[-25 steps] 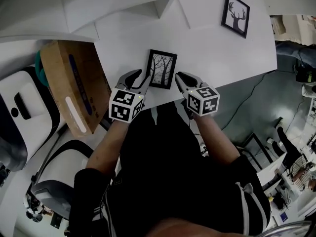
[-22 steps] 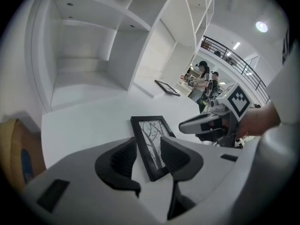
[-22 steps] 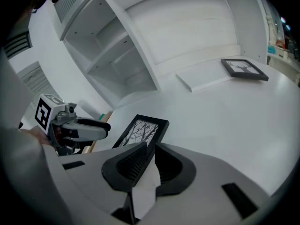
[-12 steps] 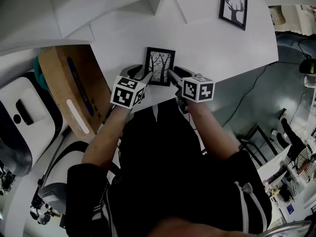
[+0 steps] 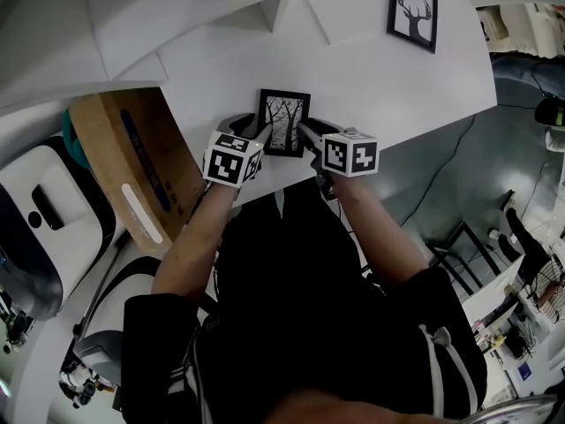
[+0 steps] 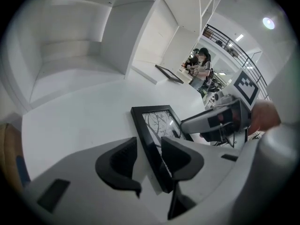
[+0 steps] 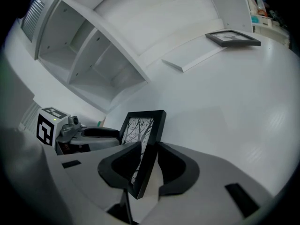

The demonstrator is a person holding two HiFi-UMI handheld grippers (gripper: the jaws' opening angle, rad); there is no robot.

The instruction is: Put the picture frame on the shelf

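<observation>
The picture frame (image 5: 284, 122) is lying on the white table (image 5: 397, 87), just above the head view's centre. I am straddling its side edges with my left gripper (image 5: 254, 132) and right gripper (image 5: 308, 132). Both pairs of jaws have just been opening and are standing apart, not pressing.

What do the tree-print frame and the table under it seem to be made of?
Tree-print frame: matte black moulding, wood or plastic, can't tell which; the glazing over the print throws a glint, so glass or acrylic. Table: smooth white, faintly glossy, probably laminate or painted board.
</observation>
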